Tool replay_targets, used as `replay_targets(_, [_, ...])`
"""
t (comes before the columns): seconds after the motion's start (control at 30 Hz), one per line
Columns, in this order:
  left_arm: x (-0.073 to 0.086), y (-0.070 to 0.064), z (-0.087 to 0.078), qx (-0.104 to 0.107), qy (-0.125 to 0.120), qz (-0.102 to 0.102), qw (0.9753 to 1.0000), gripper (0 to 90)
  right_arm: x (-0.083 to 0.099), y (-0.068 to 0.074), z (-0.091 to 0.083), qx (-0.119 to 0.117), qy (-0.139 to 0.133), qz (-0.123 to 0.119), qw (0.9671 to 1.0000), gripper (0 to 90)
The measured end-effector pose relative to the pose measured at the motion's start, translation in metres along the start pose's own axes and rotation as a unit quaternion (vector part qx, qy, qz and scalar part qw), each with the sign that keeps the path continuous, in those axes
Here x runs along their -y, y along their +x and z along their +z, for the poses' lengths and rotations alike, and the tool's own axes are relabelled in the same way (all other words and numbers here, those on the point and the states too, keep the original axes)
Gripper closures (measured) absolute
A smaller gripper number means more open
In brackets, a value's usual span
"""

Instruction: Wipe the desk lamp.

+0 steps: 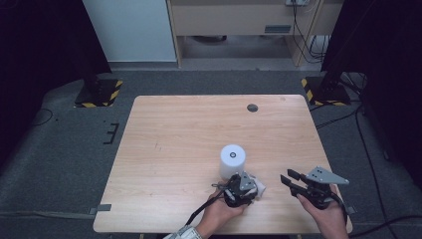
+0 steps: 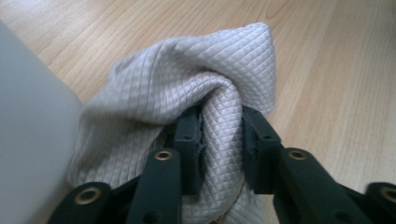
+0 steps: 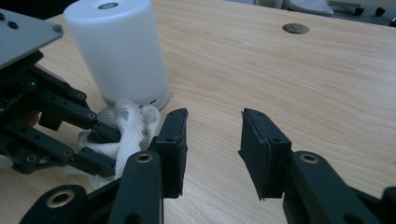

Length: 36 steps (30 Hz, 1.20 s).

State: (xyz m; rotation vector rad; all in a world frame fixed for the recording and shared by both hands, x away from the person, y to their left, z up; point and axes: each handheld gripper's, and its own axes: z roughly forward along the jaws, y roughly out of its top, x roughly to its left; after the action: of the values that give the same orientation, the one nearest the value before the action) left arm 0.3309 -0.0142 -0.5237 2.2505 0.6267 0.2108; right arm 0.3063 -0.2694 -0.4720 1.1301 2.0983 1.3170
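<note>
Table (image 1: 174,149): the light wooden top carried everything you worked with; a small round dark fitting (image 1: 253,107) sat near its far edge, well apart from the work.

White cylinder (image 1: 232,160): this matte, upright canister with a small ring on its top stood near the middle front of the table, just beyond your left hand. In the right gripper view (image 3: 119,51) its base sat touching or nearly touching the cloth.

Cloth (image 2: 187,88): the pale quilted wiping cloth lay bunched at the foot of the cylinder, on the side facing you, its loose corner spilling to the right (image 1: 259,188).

Left gripper (image 2: 222,135): your left tool had its jaws clamped on a thick fold of the cloth, the cylinder wall rising just to its left.

Right gripper (image 3: 212,149): your right tool hovered with its jaws spread apart and nothing between them (image 1: 291,180), aimed towards the left.

Deciding relation: the cloth lay to the left of your right gripper, near but apart, while your left gripper already held it. The cylinder's long axis stood vertical, so a wipe would probably run around or up its wall, led by the left hand.
</note>
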Motion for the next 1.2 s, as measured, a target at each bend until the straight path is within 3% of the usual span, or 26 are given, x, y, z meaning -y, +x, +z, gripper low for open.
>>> replay_targets(0.1, [0.000,0.002,-0.004,-0.007,-0.007,-0.004,0.9999,51.2,0.000,0.000,0.002,-0.005,0.001,0.003,1.0000,60.2])
replay_targets(0.2, [0.002,0.005,-0.018,-0.008,-0.022,-0.002,0.9997,42.2,0.002,0.000,0.005,-0.011,0.008,0.005,0.9999,56.6])
replay_targets(0.33, [0.010,0.007,-0.034,-0.010,-0.037,-0.002,0.9993,38.7,0.004,0.004,0.010,-0.021,0.016,0.003,0.9996,48.1])
replay_targets(0.4, [0.013,0.008,-0.039,-0.003,-0.046,-0.013,0.9988,38.3,0.004,0.009,0.014,-0.027,0.024,-0.002,0.9993,44.4])
replay_targets(0.57, [0.014,0.008,-0.051,-0.003,-0.057,-0.010,0.9983,38.4,0.003,0.022,0.020,-0.045,0.036,-0.026,0.9980,39.4])
replay_targets(0.67, [0.015,0.007,-0.062,-0.001,-0.059,0.003,0.9983,38.7,0.002,0.028,0.023,-0.056,0.037,-0.030,0.9973,34.5])
replay_targets(0.8, [0.022,0.012,-0.085,-0.008,-0.068,0.005,0.9977,38.8,0.000,0.038,0.031,-0.054,0.040,-0.041,0.9969,27.3])
replay_targets(0.97, [0.034,0.027,-0.110,-0.014,-0.083,-0.007,0.9964,34.4,-0.001,0.049,0.041,-0.063,0.050,-0.057,0.9951,23.4])
replay_targets(1.2, [0.051,0.053,-0.134,-0.039,-0.091,-0.038,0.9943,28.8,0.004,0.042,0.050,-0.048,0.079,-0.076,0.9928,23.4])
